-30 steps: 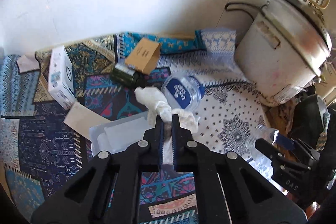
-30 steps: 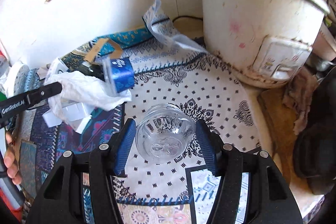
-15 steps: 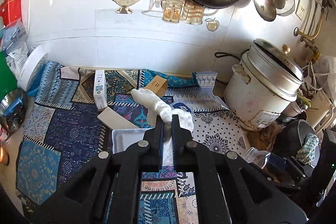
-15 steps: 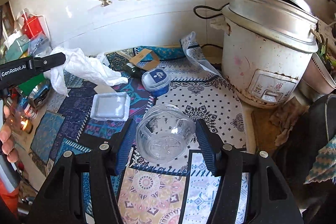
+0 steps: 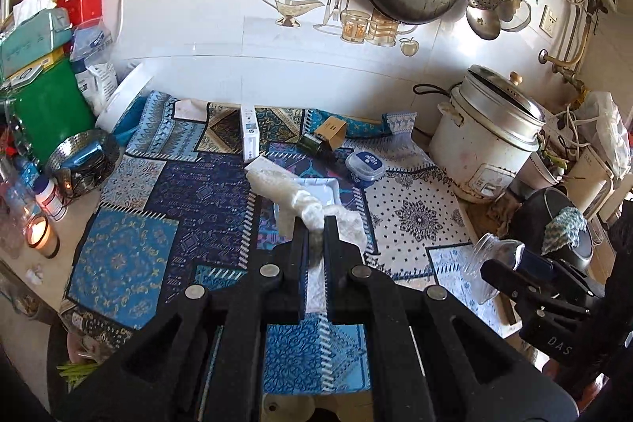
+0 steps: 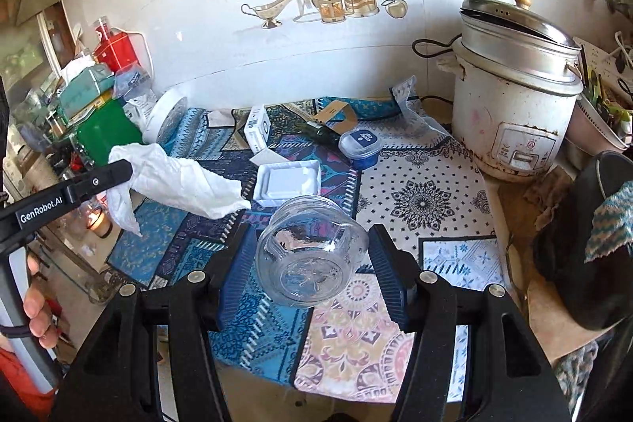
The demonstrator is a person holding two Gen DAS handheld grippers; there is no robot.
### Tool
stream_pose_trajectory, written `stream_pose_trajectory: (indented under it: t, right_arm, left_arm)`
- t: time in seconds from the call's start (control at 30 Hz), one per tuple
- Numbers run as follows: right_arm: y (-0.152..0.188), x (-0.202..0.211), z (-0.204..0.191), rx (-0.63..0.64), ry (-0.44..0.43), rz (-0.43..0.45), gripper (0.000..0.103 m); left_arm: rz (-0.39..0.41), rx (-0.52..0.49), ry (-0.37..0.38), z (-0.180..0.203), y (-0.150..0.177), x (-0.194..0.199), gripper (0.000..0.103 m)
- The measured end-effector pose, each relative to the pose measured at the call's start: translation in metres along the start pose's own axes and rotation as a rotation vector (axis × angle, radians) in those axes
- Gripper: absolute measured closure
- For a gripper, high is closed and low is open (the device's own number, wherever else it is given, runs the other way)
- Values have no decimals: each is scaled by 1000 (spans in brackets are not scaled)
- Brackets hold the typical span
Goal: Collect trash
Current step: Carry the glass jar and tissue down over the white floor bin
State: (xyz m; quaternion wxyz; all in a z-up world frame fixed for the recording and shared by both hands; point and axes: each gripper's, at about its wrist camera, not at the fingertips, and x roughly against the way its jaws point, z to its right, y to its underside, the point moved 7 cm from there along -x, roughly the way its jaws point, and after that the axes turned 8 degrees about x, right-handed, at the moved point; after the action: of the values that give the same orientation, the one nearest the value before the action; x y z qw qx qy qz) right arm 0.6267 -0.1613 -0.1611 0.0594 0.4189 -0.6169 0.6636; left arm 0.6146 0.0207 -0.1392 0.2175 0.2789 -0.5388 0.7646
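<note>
At lower centre, the left gripper [image 5: 315, 230] pinches a crumpled white paper tissue [image 5: 294, 198]; the right gripper [image 6: 309, 256], partly open, clamps a clear plastic bottle [image 6: 310, 260].

The patchwork cloth [image 5: 190, 192] on the counter shows navy, turquoise and sky-blue panels with geometric and medallion prints; its right part is white with black dots and a black floral medallion [image 5: 419, 220]. Near, one patch is pink and cream [image 6: 356, 335]. The crumpled tissue [image 6: 182, 184] is white, the bottle [image 6: 308, 256] clear. A white tray [image 6: 289, 180], a blue-lidded tub [image 6: 360, 141], a green box [image 5: 51, 105] and a red tin [image 6: 114, 50] stand out. The rice cooker [image 6: 514, 105] is stained white with a silver lid.
</note>
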Motion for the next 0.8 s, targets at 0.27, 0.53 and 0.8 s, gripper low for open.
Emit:
stream_pose_trajectory:
  t: [0.27, 0.53, 0.8]
  right_arm:
    - [61, 21, -69, -24, 34, -39, 48]
    - [137, 40, -112, -86, 54, -115, 48]
    - [196, 44, -126, -120, 62, -217, 48]
  left_arm:
    - [-46, -56, 2, -53, 73, 55, 98]
    - [-147, -99, 14, -93, 159, 95, 98]
    - [-279, -76, 23, -109, 227, 91, 98]
